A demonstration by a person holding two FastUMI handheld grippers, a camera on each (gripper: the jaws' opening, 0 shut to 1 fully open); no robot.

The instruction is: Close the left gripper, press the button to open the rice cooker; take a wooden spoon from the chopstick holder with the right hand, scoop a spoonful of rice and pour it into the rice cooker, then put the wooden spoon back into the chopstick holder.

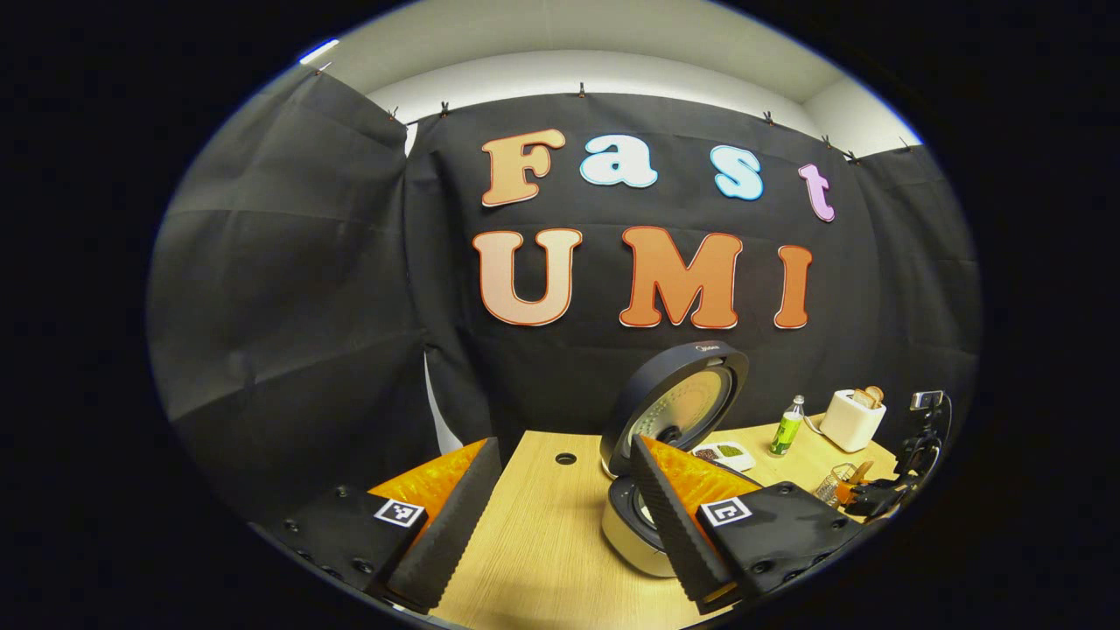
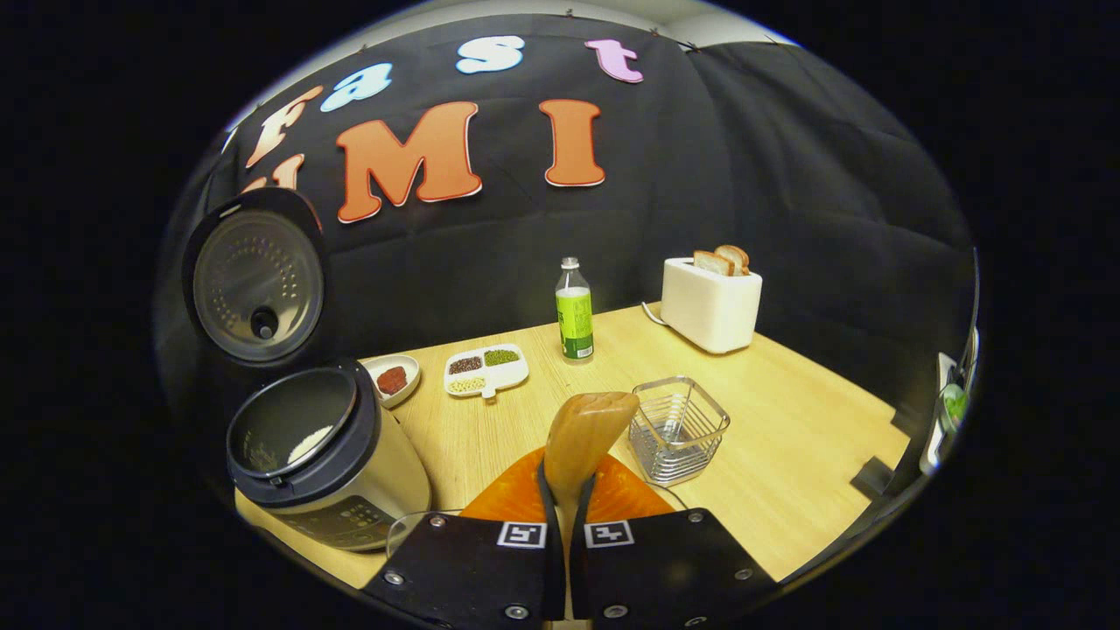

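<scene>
While the cooker stands open, the spoon is clamped in the right hand-held gripper; the left hand-held gripper is held wide.

One cooker, two dishes.

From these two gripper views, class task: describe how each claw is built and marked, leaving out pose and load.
The left claw has two wedge-shaped fingers with ribbed inner pads, each on a black plate with screws and a small square black-and-white tag. The right claw shows the same black screwed plates, each bearing a square tag. No cables or sleeves are visible.
</scene>
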